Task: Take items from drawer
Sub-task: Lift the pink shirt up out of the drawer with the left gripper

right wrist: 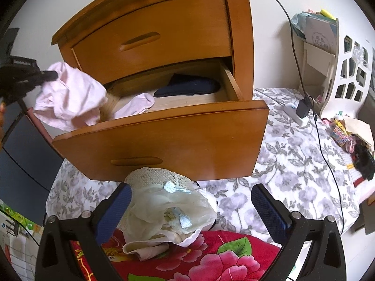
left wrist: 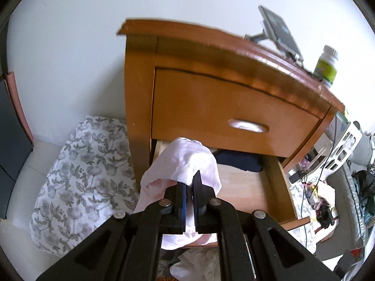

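a wooden nightstand (right wrist: 164, 30) stands with its lower drawer (right wrist: 164, 138) pulled out over a floral bedsheet (right wrist: 293, 164). the left tool (left wrist: 189, 182) is pinched shut on a pale pink garment (left wrist: 187, 161), which hangs bunched and crumpled from its tips above the drawer's left front corner, clear of the drawer floor. inside the drawer, another pale pink piece (right wrist: 136, 106) lies at the front left, and a dark navy folded item (right wrist: 189, 86) lies toward the back, its long side running across the drawer. the right tool (right wrist: 191, 199) is wide open and holds nothing; it hovers below the drawer front, over a heap of cream lace garments (right wrist: 164, 208) lying on the sheet and a red floral blanket (right wrist: 211, 257). the drawer's remaining items lie up and ahead of the right tool, so it looks the freer one to reach them.
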### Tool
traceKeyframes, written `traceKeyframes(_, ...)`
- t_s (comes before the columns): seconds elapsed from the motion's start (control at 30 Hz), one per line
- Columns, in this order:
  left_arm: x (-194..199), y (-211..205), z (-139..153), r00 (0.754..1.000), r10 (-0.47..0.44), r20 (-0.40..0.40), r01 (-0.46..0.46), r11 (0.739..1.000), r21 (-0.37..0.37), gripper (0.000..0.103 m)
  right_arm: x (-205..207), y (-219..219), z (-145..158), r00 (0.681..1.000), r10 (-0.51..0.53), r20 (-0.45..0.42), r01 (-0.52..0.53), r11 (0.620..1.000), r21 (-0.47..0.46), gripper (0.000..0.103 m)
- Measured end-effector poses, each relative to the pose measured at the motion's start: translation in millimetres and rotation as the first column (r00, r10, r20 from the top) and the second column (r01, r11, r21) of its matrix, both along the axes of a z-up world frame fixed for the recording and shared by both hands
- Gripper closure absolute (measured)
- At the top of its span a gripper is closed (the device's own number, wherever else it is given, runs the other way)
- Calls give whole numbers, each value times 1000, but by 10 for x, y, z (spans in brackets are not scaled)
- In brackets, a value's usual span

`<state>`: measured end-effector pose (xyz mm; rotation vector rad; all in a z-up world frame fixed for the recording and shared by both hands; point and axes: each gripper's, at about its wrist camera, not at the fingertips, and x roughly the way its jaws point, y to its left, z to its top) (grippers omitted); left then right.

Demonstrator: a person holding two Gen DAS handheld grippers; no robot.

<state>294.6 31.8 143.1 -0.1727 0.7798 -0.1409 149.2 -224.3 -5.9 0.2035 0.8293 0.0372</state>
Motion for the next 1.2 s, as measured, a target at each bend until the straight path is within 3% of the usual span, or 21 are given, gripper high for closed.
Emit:
traceKeyframes(0.43,-501,-110,588,989,-64,132,62,998,15,99,-256,118,275,998,-3,58,6,999,-49,0)
traceKeyframes(0.77,-1065,-299,1125,958,-111,264,101,994,52,99,-433,141,412,996,-7,94,12,999,-50,0)
traceKeyframes(0.97,-1282,-307,1156,952,-111,285,111,994,18,99,-560,136,537,992,-9,126,15,999,-46,0)
traceKeyframes(1.2,-1512,-343,1082,949,-126,289,123,992,28,99,-642,100,605,989,-16,147,21,999,-33,0)
